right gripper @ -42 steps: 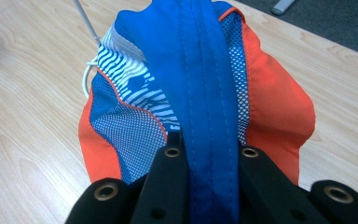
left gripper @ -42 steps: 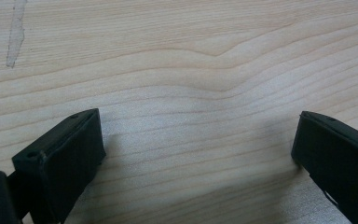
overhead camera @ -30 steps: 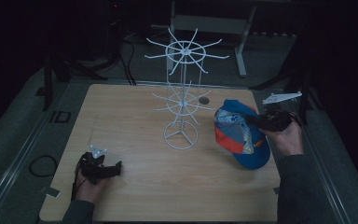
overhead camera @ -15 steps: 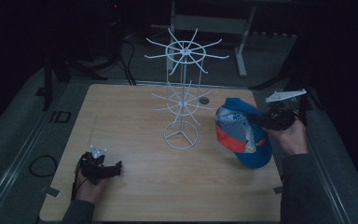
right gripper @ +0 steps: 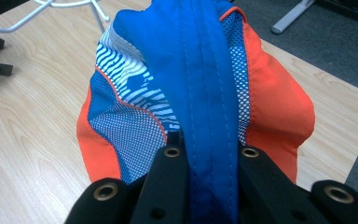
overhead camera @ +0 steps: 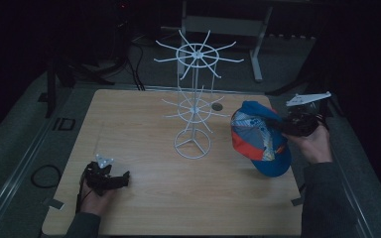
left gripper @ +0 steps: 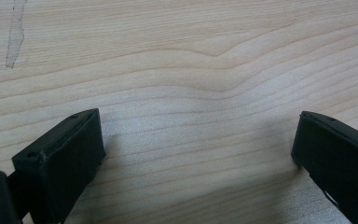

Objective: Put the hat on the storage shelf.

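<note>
A blue, orange and white cap (overhead camera: 258,139) hangs at the table's right side, its blue brim low toward the front. My right gripper (overhead camera: 297,124) is shut on the cap (right gripper: 200,93), and its two black jaws pinch a blue band of the fabric. A white wire rack (overhead camera: 194,99) with spoked arms stands at the table's middle, left of the cap. At the front left my left gripper (overhead camera: 110,179) rests low over the wood. In the left gripper view its jaws stand wide apart over bare tabletop (left gripper: 191,93), nothing between them.
The wooden table (overhead camera: 144,124) has dark floor around it. Cables (overhead camera: 44,174) lie on the floor at the left. A grey desk frame (overhead camera: 258,44) stands behind the table. A small dark hole (overhead camera: 217,106) sits in the tabletop behind the rack.
The right gripper and the cap have shifted slightly, the cap hanging a little differently. The left gripper has stayed in place.
</note>
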The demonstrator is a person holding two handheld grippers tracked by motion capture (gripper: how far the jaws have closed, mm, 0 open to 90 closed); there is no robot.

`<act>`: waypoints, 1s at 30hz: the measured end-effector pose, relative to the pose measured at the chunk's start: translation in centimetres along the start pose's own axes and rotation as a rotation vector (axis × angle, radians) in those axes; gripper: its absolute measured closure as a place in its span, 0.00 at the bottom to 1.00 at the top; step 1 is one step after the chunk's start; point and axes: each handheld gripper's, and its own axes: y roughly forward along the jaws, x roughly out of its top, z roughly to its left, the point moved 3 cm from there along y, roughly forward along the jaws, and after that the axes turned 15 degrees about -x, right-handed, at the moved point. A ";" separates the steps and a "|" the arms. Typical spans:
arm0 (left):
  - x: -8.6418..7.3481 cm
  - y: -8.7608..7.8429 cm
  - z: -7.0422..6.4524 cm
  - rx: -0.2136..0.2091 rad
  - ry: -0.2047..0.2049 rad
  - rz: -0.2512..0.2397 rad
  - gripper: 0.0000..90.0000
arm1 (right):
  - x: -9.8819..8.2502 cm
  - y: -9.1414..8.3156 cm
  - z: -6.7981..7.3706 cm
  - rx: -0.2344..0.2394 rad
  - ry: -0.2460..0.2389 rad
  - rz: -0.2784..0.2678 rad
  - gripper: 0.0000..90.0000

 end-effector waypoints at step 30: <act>0.0 0.0 0.0 -0.001 0.000 0.002 0.03 | 1.5 -2.2 0.3 0.025 0.003 -0.069 0.98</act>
